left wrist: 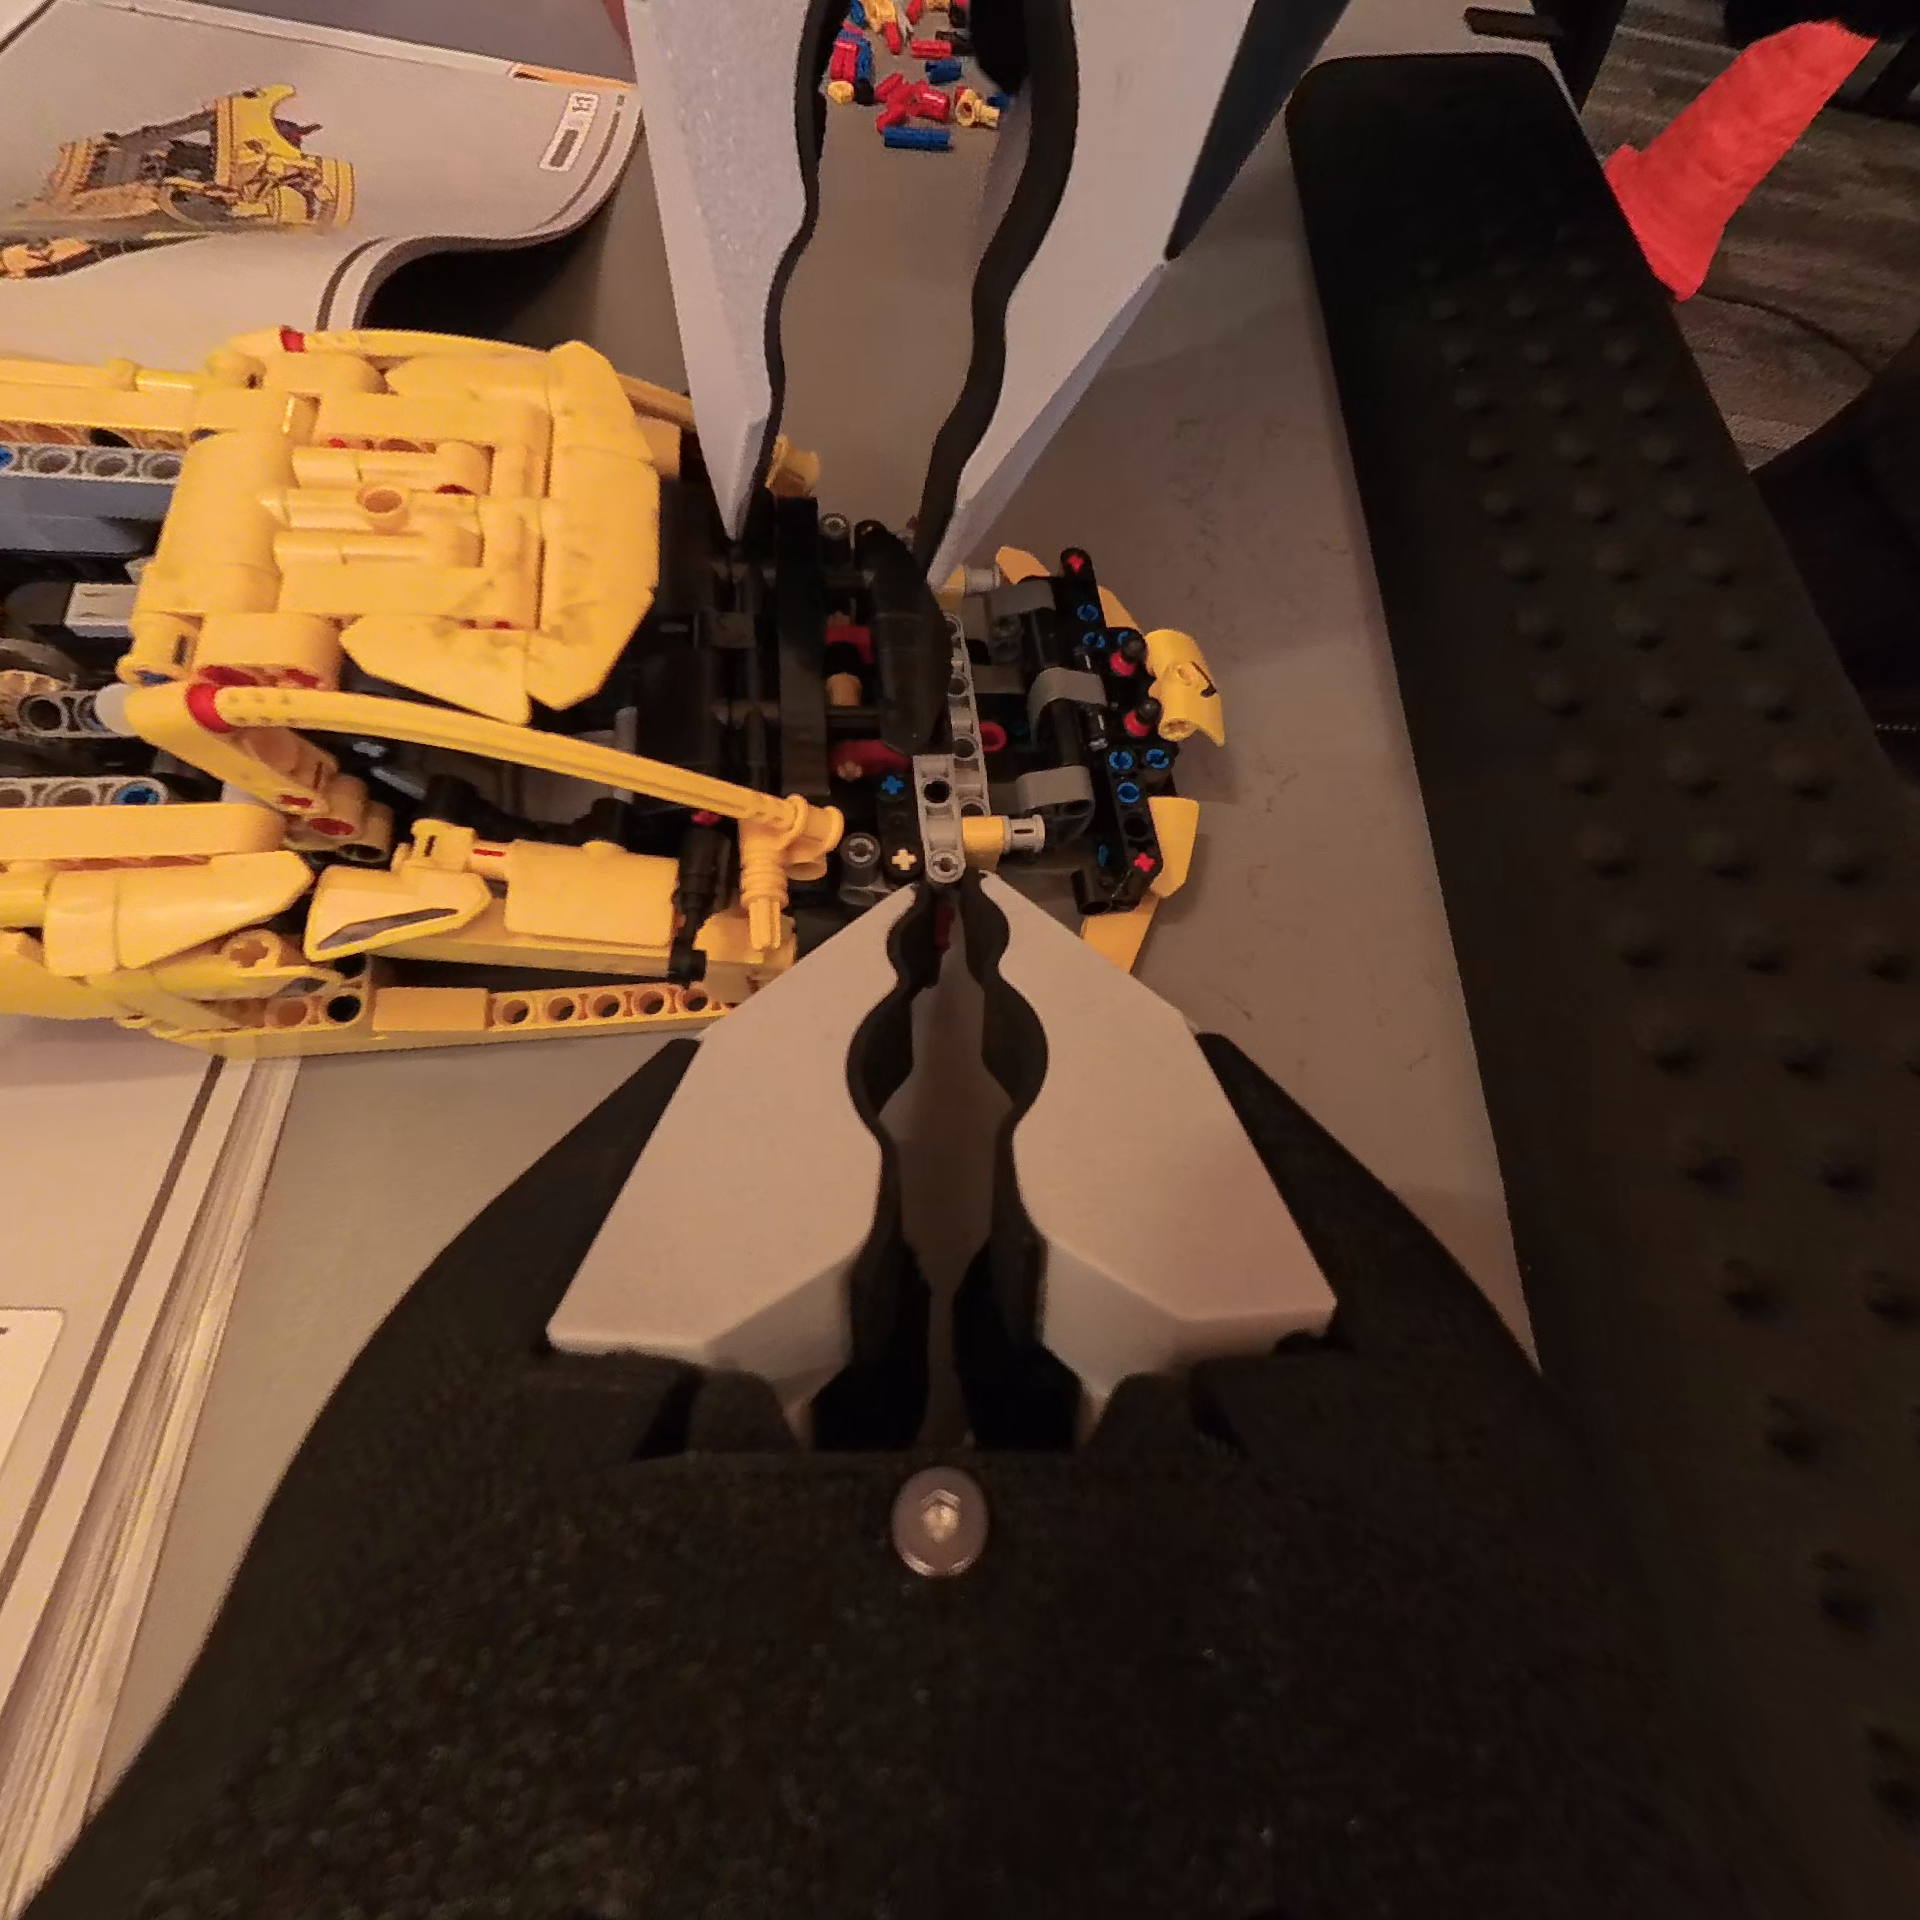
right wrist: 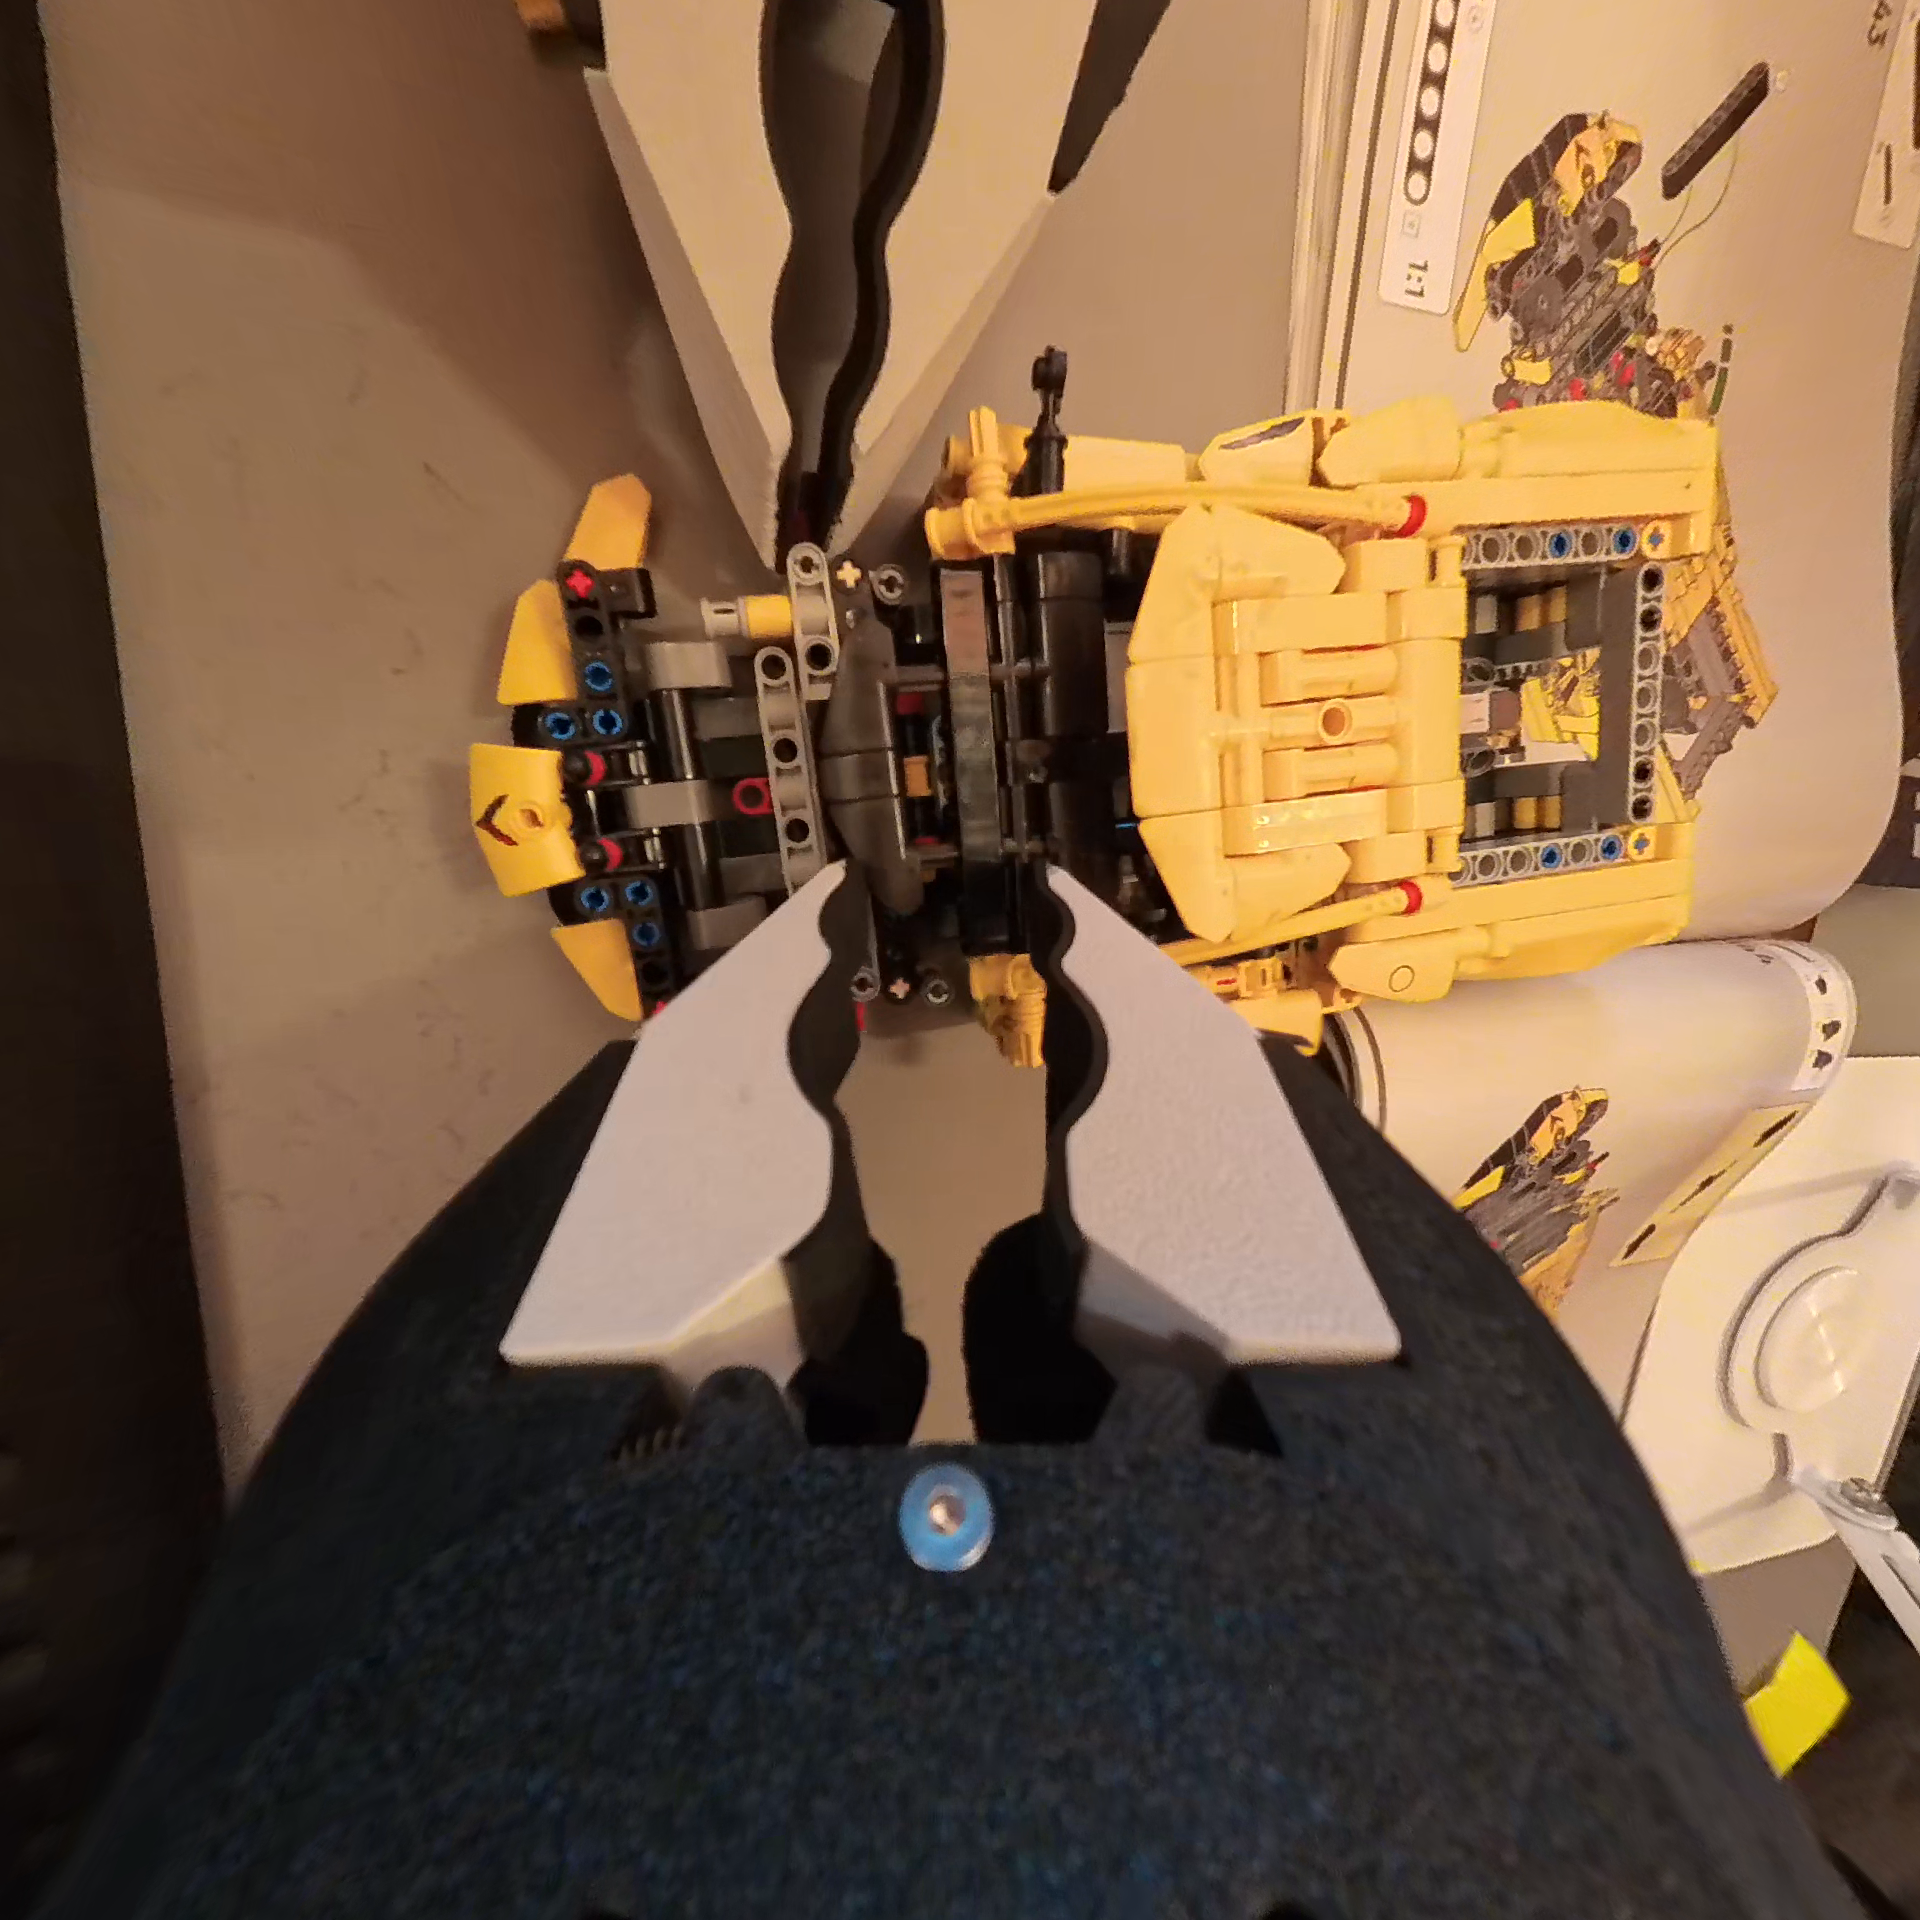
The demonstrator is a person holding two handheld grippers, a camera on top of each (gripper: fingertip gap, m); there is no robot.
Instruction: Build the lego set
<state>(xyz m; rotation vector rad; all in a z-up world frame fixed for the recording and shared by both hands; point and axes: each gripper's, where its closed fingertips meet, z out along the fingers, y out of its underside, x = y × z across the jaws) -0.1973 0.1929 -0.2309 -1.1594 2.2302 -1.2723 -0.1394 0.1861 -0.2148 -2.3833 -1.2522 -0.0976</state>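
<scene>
The lego set (left wrist: 416,675), a yellow car with its dark front framework exposed, lies on the grey bench (left wrist: 1299,623), filling the left and centre of the left wrist view and the centre of the right wrist view, with its rear resting on the open instruction booklet (right wrist: 1558,208). The two tools come at it from opposite sides, probably so that one steadies the body while the other works on the nose.

The left gripper (left wrist: 940,894) sits at the lower centre of its frame, fingers nearly pressed together at the edge of the framework by a light grey beam (left wrist: 940,821); something red shows in the narrow gap, but I cannot tell whether they pinch it or only touch.

The right gripper (right wrist: 940,883) has its fingers spread, straddling the black cross section (right wrist: 977,748) between bonnet area and cabin. They seem to bracket it rather than clamp, though contact is hard to judge.

A heap of small red, blue and yellow pins (left wrist: 914,83) lies at the top centre of the left view, well apart, likely kept as stock for later steps.
</scene>
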